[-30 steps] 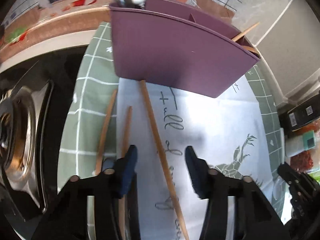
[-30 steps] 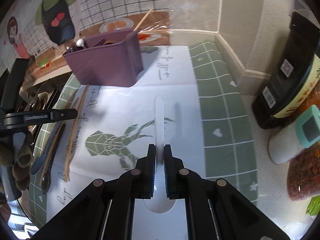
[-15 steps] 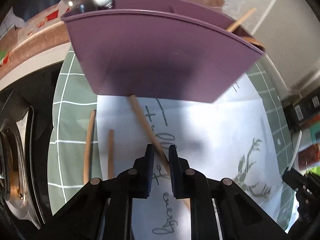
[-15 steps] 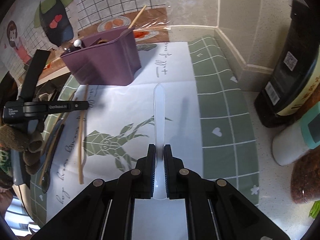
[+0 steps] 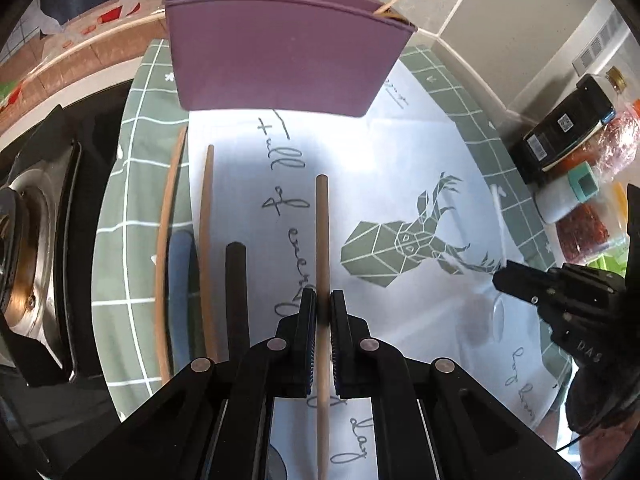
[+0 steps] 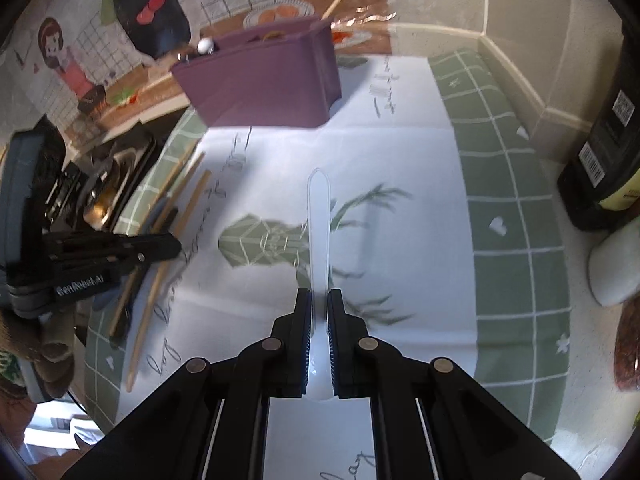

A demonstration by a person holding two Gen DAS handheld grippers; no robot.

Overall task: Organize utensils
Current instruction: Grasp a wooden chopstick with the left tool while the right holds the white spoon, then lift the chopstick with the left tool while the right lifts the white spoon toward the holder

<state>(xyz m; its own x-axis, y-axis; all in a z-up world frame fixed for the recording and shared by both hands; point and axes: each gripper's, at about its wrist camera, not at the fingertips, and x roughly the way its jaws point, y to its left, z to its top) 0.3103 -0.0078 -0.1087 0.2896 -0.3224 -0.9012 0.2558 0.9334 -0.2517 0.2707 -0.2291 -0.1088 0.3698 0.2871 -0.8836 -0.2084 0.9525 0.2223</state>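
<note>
Worktop covered by a green grid-pattern mat (image 5: 132,184) with a white centre panel printed with a deer head (image 5: 404,240) and script lettering. Purple utensil holder (image 5: 280,52) stands at top centre of the left view, upper centre-left of the right view, against a tiled wall with cartoon stickers. Left tool (image 5: 322,308) is closed on a wooden chopstick (image 5: 322,220) running up the frame centre. Two more wooden sticks (image 5: 206,240), a black handle (image 5: 237,288) and a blue handle lie left of it on the mat. Steel sink (image 5: 28,260) at far left. Right tool (image 6: 319,308) is clamped on a clear plastic spoon (image 6: 319,216), handle pointing up-frame. Dark bottle (image 6: 604,152) and jars at right edge, by a beige tiled corner wall.
</note>
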